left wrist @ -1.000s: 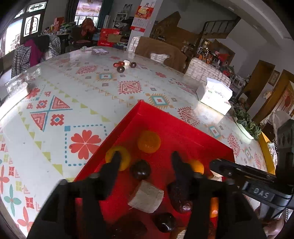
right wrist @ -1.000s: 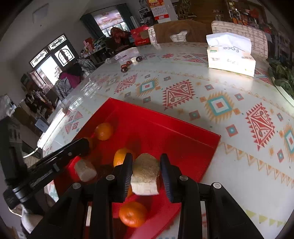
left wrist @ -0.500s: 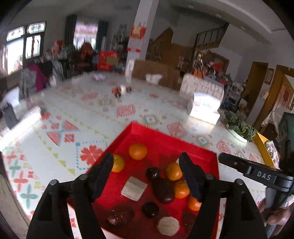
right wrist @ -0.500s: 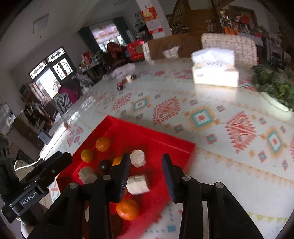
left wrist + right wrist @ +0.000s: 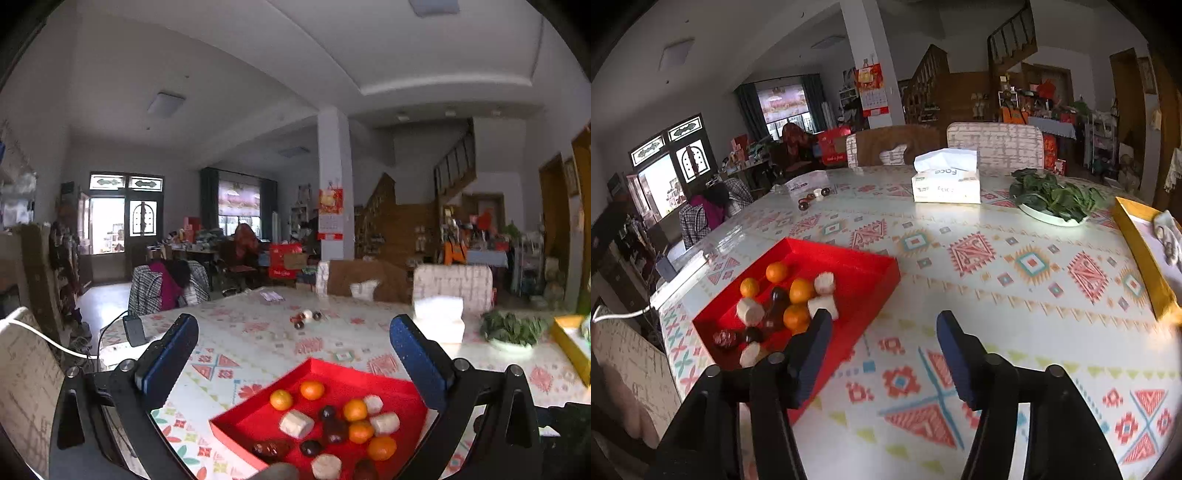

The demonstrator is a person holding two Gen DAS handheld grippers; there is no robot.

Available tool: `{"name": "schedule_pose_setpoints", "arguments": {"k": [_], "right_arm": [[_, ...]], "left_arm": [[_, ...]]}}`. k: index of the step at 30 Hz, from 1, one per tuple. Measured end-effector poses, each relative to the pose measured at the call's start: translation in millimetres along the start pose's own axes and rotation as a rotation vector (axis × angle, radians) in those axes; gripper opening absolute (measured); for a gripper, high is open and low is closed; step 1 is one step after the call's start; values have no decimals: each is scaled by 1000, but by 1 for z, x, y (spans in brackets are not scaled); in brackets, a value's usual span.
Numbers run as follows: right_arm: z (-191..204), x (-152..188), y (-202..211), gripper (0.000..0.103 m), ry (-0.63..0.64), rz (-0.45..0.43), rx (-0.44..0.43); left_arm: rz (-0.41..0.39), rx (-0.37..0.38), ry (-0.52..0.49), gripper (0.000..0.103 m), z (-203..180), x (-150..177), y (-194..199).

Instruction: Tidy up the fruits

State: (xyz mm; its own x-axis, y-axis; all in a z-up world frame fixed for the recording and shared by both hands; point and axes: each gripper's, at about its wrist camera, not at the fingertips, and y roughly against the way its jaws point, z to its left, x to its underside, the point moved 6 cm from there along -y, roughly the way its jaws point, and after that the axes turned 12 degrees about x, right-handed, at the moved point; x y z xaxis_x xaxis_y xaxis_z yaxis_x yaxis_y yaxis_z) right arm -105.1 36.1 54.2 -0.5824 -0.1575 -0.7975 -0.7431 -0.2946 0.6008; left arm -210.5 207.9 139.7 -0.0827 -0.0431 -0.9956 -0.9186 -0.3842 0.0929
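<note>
A red tray [image 5: 255, 413] [image 5: 875, 264] sits on the patterned table and holds several oranges [image 5: 312, 389] [image 5: 776, 271], dark fruits [image 5: 334, 430] [image 5: 777, 295] and pale cut chunks [image 5: 296, 423] [image 5: 824, 282]. My left gripper [image 5: 293, 334] is raised and pulled back from the tray, pointing level across the room; its jaws are opening wide with nothing between them. My right gripper [image 5: 882, 325] hangs over the table to the right of the tray; its jaws are opening and hold nothing. The chunk it carried before lies in the tray.
A tissue box [image 5: 946, 182], a plate of leafy greens [image 5: 1051, 199] and a yellow tray [image 5: 1145, 254] stand on the table's far and right side. A few small fruits [image 5: 814, 195] lie at the far edge. Chairs [image 5: 452, 282] line the far side.
The right gripper let go of the pale chunk into the tray and drew back to the right. The left gripper rose, tilted up from the tray and spread its jaws wide.
</note>
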Motion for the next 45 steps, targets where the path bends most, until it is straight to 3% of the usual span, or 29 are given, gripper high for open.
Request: {"name": "schedule_pose_setpoints", "arguments": {"k": [3, 12, 16, 45], "right_arm": [[-2, 13, 7, 70, 4, 0, 23], [-17, 35, 17, 74, 1, 8, 86], [-17, 39, 18, 75, 1, 12, 89], [0, 47, 6, 80, 75, 34, 122]], "left_arm": [[80, 68, 39, 103, -9, 10, -7], [280, 132, 37, 103, -38, 44, -20], [311, 161, 31, 103, -47, 52, -23], [432, 180, 61, 103, -46, 78, -43]]}}
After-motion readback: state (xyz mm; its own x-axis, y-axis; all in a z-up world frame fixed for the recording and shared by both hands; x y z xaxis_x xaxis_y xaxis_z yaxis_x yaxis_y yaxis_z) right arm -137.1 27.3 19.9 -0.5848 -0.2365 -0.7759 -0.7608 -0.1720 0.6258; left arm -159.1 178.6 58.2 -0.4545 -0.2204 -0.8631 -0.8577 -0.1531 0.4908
